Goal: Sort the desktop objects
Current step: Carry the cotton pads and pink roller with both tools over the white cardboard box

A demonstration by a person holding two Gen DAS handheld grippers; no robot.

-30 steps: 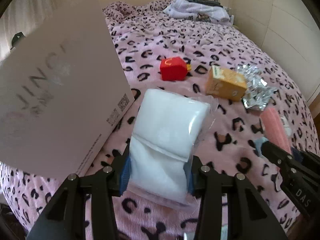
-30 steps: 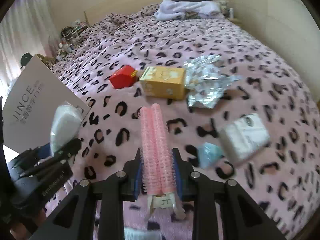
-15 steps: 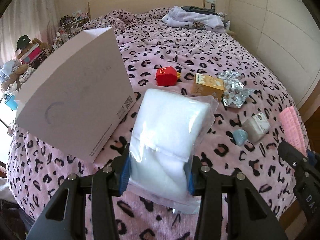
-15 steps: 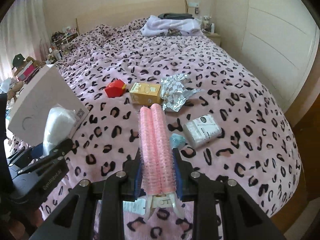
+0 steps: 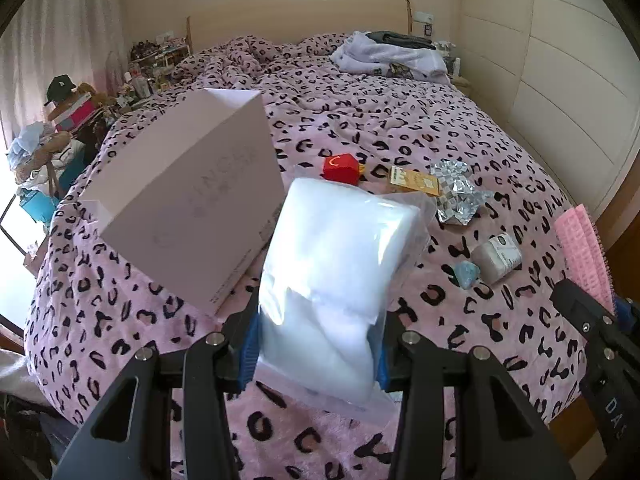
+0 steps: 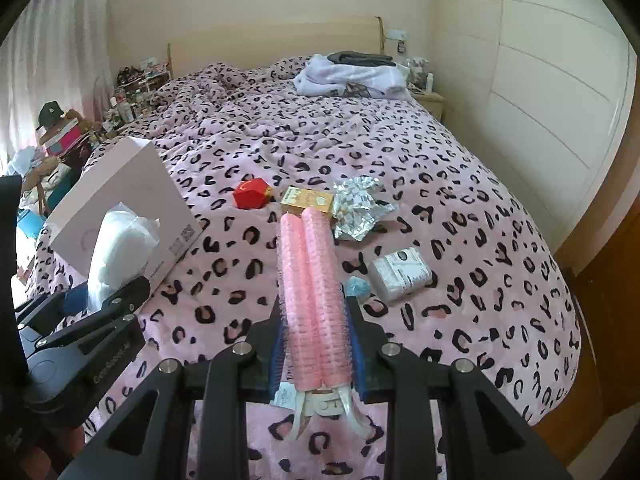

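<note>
Left wrist view. Your left gripper [image 5: 318, 344] is clamped on a clear plastic bag of white padding [image 5: 340, 276], held clear above the leopard-print bedspread [image 5: 380, 128]. Since a second ago the bag has risen with the gripper: the white carton [image 5: 184, 200] that filled the left of the view now sits smaller and lower, whole, just left of the bag. Beyond lie a red box [image 5: 341, 168], a yellow box [image 5: 414, 181], crumpled foil [image 5: 458, 192], a white packet [image 5: 496, 258] and a small blue item [image 5: 466, 274].

Right wrist view. Your right gripper [image 6: 316, 354] is clenched on a pink hair roller clip [image 6: 314, 292], also lifted well off the bed compared with a second ago; more of the bed now shows. The left gripper [image 6: 108, 300] and its bag [image 6: 120, 248] show at left, near the carton [image 6: 120, 204].

Judgement: both picks look complete. The carry comes next, probably toward the carton. Five items remain unsorted on the bedspread.
</note>
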